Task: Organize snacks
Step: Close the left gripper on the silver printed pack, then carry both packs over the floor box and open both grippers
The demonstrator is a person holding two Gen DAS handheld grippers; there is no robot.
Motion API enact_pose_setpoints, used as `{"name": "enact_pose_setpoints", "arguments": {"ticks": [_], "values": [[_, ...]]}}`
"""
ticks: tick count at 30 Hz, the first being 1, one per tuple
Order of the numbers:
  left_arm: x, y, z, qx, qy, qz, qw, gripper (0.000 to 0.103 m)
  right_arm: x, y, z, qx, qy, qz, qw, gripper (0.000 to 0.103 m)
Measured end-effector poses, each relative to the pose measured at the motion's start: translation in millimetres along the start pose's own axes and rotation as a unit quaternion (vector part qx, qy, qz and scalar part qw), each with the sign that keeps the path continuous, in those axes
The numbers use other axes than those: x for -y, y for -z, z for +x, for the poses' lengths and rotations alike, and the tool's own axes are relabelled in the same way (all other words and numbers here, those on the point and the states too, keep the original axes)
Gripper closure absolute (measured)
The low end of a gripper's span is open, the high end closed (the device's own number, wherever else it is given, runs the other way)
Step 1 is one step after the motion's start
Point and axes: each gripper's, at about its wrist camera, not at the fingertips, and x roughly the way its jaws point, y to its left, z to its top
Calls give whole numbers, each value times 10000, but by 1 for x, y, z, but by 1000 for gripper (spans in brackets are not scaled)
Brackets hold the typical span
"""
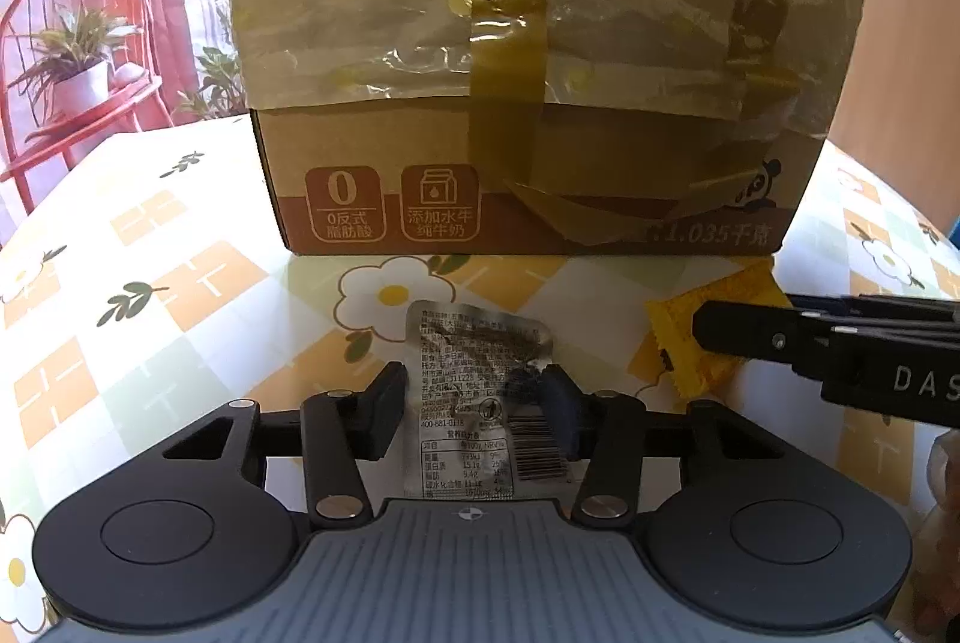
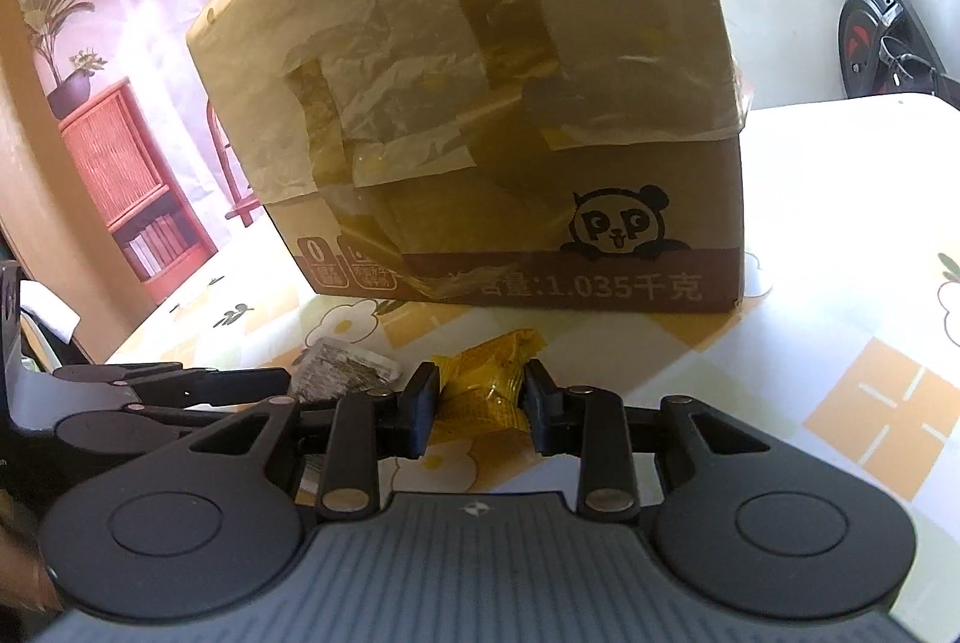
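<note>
Presently, you pinch one snack per claw, ready for sorting: left gripper (image 1: 474,412) on the silver sachet (image 1: 474,373), right gripper (image 2: 480,406) on the yellow packet (image 2: 489,379), both mid-table (image 1: 180,283) before the cardboard box (image 1: 528,103).

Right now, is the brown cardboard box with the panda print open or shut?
Cannot tell. The brown cardboard box stands upright on the flowered tablecloth, its upper half wrapped in taped crinkled plastic film; neither view shows its top.
</note>
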Motion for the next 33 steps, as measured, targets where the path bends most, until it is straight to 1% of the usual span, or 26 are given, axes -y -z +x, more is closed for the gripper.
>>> {"name": "enact_pose_setpoints", "arguments": {"ticks": [3, 4, 5, 6, 7, 9, 11, 17, 19, 23, 26, 29, 33], "values": [[2, 0, -1, 22, 11, 7, 10000, 54, 1, 0, 0, -9, -28, 14, 10000, 71], [1, 0, -1, 28, 37, -12, 10000, 58, 1, 0, 0, -7, -35, 14, 10000, 71], [1, -1, 0, 35, 102, -31, 9999, 71, 1, 0, 0, -5, -41, 14, 10000, 71], [0, -1, -1, 36, 237, -57, 9997, 78, 1, 0, 0, -3, -45, 15, 10000, 71], [1, -2, -2, 35, 283, -48, 9996, 82, 2, 0, -1, 2, -50, 16, 10000, 71], [5, -3, -4, 67, 272, 81, 9996, 85, 2, 0, -1, 7, -53, 24, 10000, 71], [4, -2, -6, 81, 297, 58, 9995, 87, 2, 0, -1, 9, -52, 39, 10000, 71], [-5, -8, -17, 124, 234, -85, 9996, 89, 2, 0, -3, 64, -31, 49, 10000, 71], [-8, -12, -24, 201, 246, -122, 9994, 89, 3, 0, -6, 107, 14, 94, 9999, 71], [-15, -26, -46, 445, 364, -42, 9983, 89, 4, -7, -14, 165, 27, 238, 9996, 71], [-19, -41, -65, 638, 463, 10, 9969, 89, -1, -21, -29, 416, -90, 317, 9986, 71], [-24, -59, -88, 897, 558, 81, 9944, 89, -16, -42, -47, 716, -185, 90, 9972, 71], [-31, -87, -118, 1324, 662, 185, 9888, 89, -36, -74, -70, 1135, -356, -230, 9926, 71]]}}
